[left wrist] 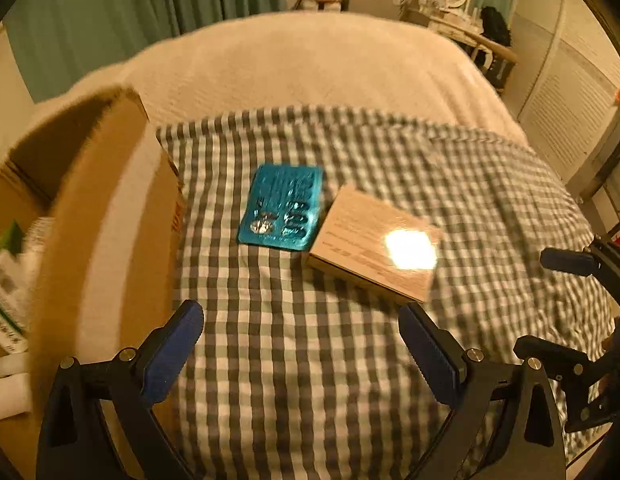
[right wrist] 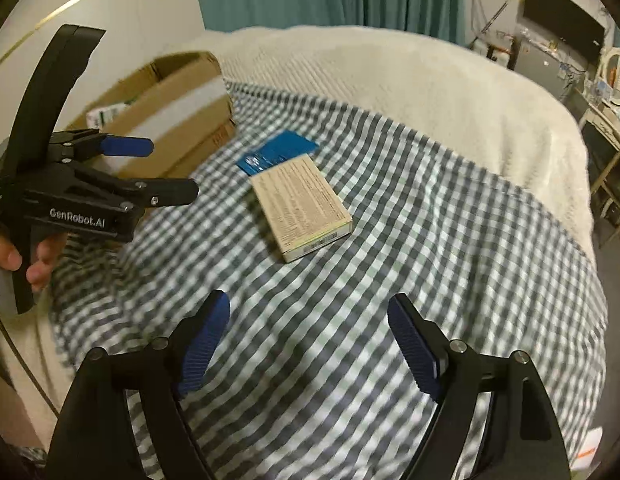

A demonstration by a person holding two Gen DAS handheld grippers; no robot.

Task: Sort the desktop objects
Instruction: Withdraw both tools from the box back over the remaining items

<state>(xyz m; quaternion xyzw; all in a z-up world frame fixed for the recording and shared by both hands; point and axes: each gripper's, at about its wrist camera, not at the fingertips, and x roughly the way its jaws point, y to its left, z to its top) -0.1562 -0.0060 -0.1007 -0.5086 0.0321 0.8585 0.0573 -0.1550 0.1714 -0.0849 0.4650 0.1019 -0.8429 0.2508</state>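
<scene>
Checked cloth (left wrist: 310,360) lies bare in the near part, w/ open room under both grippers. Mid-cloth sit two flat obstacles: teal blister pack (left wrist: 281,210) and, touching its right edge, a beige carton (left wrist: 375,246). Left side is blocked by a tall cardboard box (left wrist: 110,216) abutting the cloth's left edge, its flap raised. Far beyond the cloth, cream blanket (left wrist: 310,68) is unobstructed. Right part of cloth is free.
</scene>
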